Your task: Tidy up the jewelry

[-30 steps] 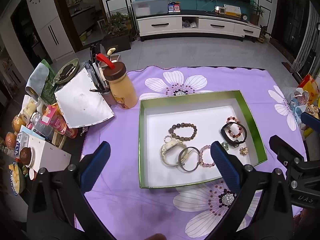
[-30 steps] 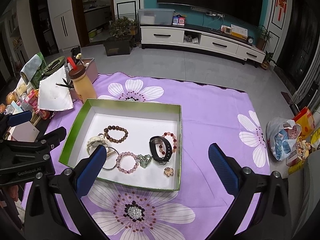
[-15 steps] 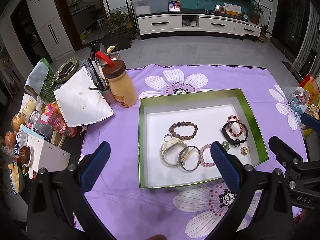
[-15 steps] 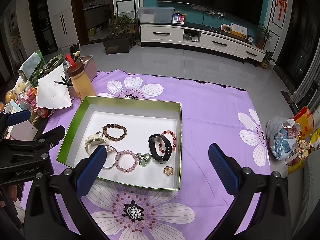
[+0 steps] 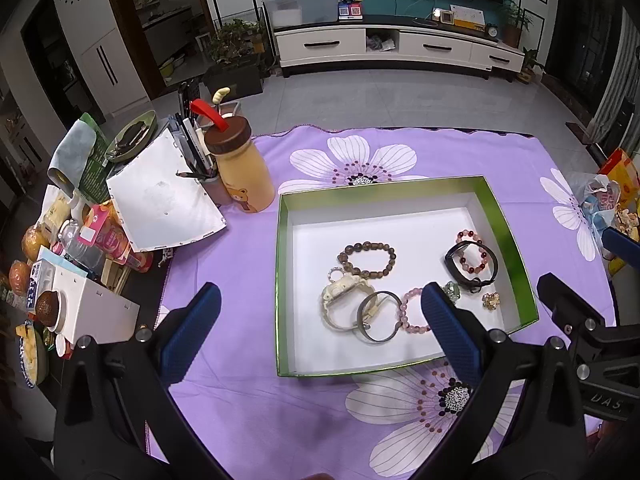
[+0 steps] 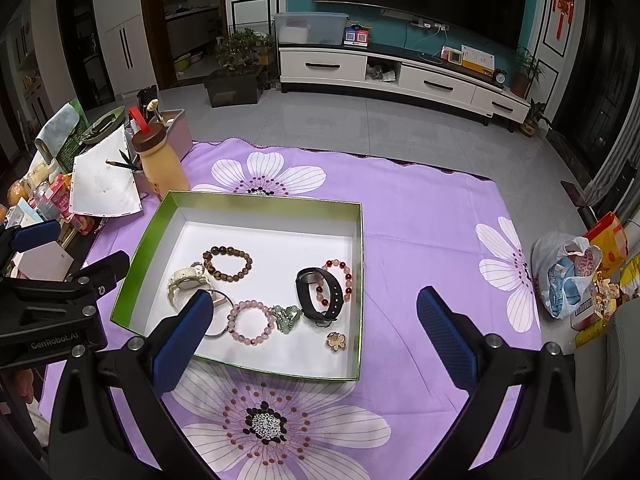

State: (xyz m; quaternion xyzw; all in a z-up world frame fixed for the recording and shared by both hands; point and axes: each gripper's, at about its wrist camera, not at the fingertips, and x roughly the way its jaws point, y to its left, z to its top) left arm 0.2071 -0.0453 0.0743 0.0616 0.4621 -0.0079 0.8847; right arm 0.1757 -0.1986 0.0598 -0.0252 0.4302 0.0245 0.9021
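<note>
A green-rimmed box [image 5: 508, 240] [image 6: 362, 280] with a white floor lies on a purple flowered cloth. In it lie a brown bead bracelet [image 5: 368, 260] [image 6: 227, 264], a cream watch [image 5: 344, 292] [image 6: 186, 282], a metal bangle [image 5: 378, 316], a pink bead bracelet [image 6: 252, 322], a black band [image 5: 472, 266] [image 6: 320, 292] over a red bead bracelet [image 6: 340, 276], a green pendant [image 6: 286, 318] and a gold brooch [image 5: 491, 300] [image 6: 336, 340]. My left gripper [image 5: 320, 312] is open and empty above the box's near left. My right gripper [image 6: 314, 316] is open and empty above its near right.
A tan bottle with a brown lid [image 5: 238, 168] [image 6: 160, 158], a pen cup, a white board [image 5: 160, 200] and food clutter [image 5: 80, 248] stand left of the cloth. A plastic bag [image 6: 568, 272] and snack packs lie at the right edge.
Both views have shifted slightly: the box and jewelry sit a little lower and nearer in the frames. Both grippers stay open and empty.
</note>
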